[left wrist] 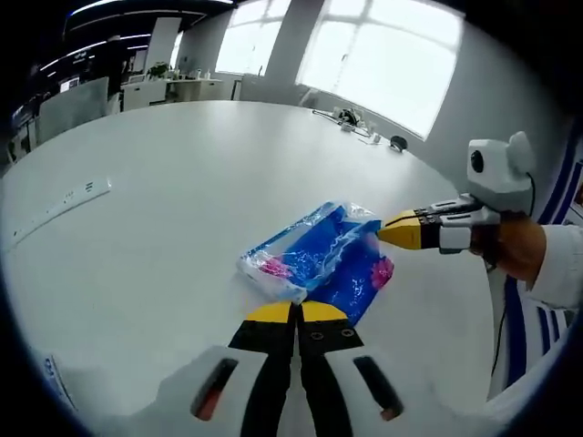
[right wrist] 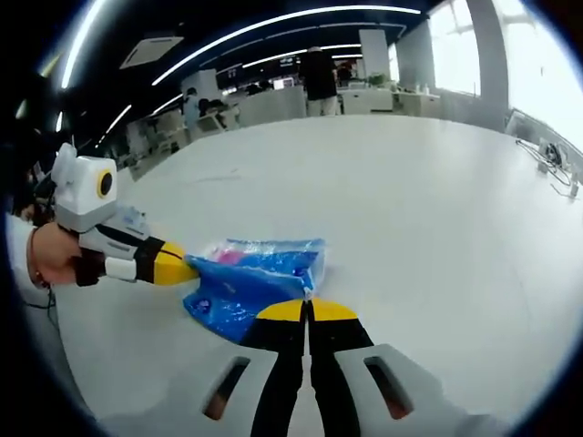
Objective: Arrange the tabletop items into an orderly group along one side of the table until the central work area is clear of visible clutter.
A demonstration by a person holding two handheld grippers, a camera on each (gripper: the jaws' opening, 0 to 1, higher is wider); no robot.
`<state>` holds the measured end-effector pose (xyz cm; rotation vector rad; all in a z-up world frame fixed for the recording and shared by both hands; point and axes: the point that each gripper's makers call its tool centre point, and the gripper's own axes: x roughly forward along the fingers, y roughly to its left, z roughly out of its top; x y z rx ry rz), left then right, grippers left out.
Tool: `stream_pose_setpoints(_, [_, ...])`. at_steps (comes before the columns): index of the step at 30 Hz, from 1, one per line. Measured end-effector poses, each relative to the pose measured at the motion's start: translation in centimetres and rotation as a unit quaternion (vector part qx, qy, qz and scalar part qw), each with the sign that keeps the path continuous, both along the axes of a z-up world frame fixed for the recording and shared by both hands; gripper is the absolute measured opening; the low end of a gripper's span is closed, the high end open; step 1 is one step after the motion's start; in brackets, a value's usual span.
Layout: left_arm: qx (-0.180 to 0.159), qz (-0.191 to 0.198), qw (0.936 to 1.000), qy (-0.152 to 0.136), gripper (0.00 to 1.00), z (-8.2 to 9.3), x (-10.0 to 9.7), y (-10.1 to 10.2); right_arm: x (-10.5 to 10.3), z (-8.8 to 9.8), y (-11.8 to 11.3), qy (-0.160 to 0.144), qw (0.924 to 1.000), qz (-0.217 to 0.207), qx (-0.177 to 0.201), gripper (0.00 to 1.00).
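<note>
Left gripper view: left tongs [left wrist: 295, 312] pressed together, tips at the blue plastic packet [left wrist: 321, 260], holding nothing.
Right tongs [right wrist: 308, 310]: together too, touching its other edge.
Packet: mid-worktop [left wrist: 164, 218].
Risk: slippery film likely skids or crumples between opposing pushes.

The big white table [left wrist: 182, 182] carries a long white strip [left wrist: 56, 211] near its left edge in the left gripper view. At the far right lie cables [left wrist: 351, 123] and a dark mouse [left wrist: 397, 143]. Bright windows [left wrist: 383, 45] line the far wall. In the right gripper view, ceiling lights [right wrist: 273, 23] run overhead, desks [right wrist: 264, 105] stand far off, and a person [right wrist: 319, 77] stands beyond the table.
</note>
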<state>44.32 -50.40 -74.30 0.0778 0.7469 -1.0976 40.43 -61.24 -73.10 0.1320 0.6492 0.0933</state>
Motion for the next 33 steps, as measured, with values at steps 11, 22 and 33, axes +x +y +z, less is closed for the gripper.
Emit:
stream_pose_setpoints(11, [-0.001, 0.005, 1.0, 0.006, 0.12, -0.21, -0.22, 0.29, -0.04, -0.35, -0.03, 0.001, 1.0, -0.004, 0.001, 0.03])
stream_pose_setpoints(22, [-0.006, 0.01, 0.9999, 0.011, 0.21, -0.16, -0.41, 0.54, -0.14, -0.41, -0.1, 0.005, 0.9999, -0.012, 0.0, 0.17])
stream_pose_setpoints(33, [-0.008, 0.011, 0.9998, 0.01, 0.29, 0.03, -0.49, 0.85, -0.05, -0.13, -0.19, 0.001, 0.9999, -0.013, 0.003, 0.27])
